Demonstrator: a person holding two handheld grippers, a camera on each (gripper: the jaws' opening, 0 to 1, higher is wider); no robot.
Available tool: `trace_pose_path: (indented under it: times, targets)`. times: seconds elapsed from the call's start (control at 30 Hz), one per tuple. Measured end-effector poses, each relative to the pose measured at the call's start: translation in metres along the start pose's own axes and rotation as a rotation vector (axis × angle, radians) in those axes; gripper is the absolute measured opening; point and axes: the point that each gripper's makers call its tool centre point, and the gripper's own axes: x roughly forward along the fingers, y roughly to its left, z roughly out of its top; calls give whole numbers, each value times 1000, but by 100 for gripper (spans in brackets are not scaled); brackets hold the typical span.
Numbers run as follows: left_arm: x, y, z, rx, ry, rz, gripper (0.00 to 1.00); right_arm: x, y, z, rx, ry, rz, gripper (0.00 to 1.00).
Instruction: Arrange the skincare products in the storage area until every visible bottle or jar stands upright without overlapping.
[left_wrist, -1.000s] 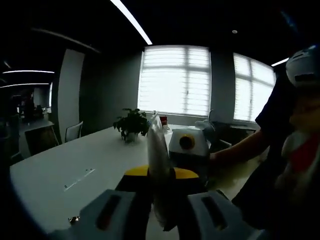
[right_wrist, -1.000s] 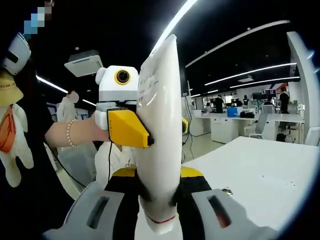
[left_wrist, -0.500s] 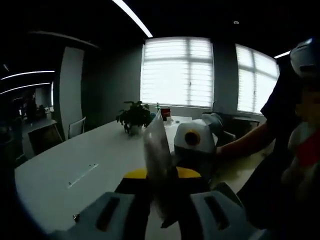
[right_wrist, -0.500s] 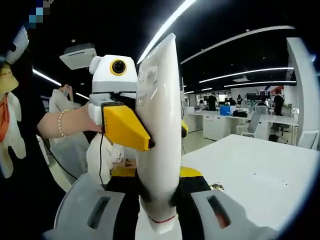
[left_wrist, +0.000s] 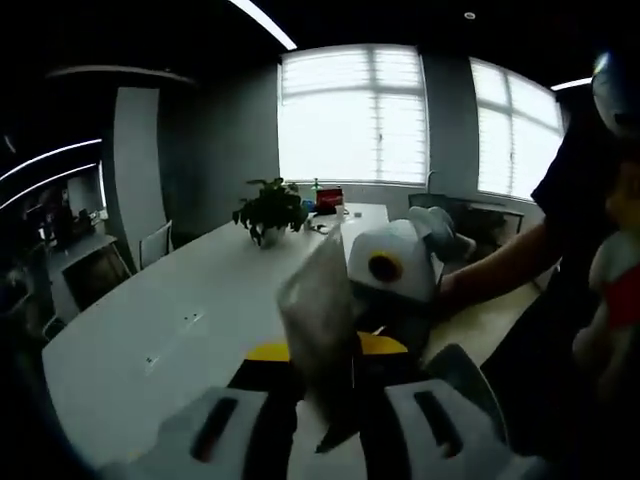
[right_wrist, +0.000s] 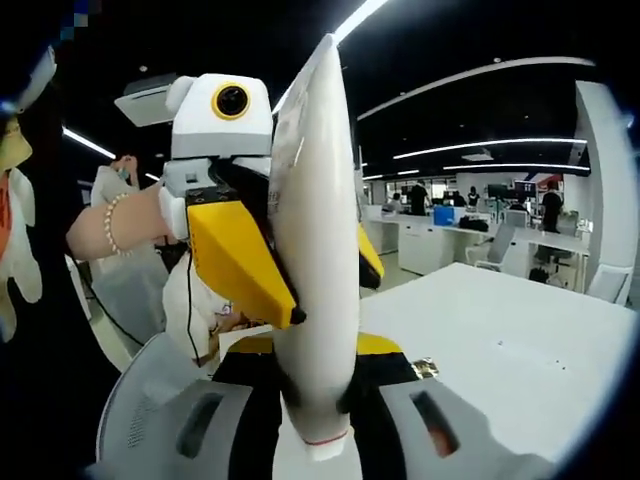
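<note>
A white squeeze tube (right_wrist: 315, 250) is held in the air, cap end down, with my right gripper (right_wrist: 315, 405) shut on its lower part. My left gripper (right_wrist: 335, 300) reaches in from the left, and its yellow jaws clamp the tube's middle from both sides. In the left gripper view the same tube (left_wrist: 318, 325) appears edge-on and tilted, pinched in my left gripper (left_wrist: 325, 400). Just behind it, the right gripper (left_wrist: 388, 320) comes in from the right, held by a person's hand.
A long white table (left_wrist: 150, 330) stretches away below, with a potted plant (left_wrist: 268, 210) at its far end. The person's arm (left_wrist: 505, 270) crosses on the right. In the right gripper view, the white table (right_wrist: 520, 350) lies right and a grey chair back (right_wrist: 135, 400) low left.
Both grippers keep their hold on the tube. The left gripper has drawn closer and looms larger in the right gripper view. The tube now leans more in the left gripper view.
</note>
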Motion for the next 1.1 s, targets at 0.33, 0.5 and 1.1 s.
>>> trace_pose_path:
  times: [0.33, 0.5, 1.1]
  targets:
    - [6, 0, -3, 11, 24, -8, 17, -4, -5, -8, 7, 18, -21, 24]
    - [10, -1, -6, 23, 36, -19, 17, -6, -7, -12, 5, 18, -40, 24]
    - [52, -20, -51, 90, 169, -90, 15, -18, -22, -77, -13, 162, -121, 25]
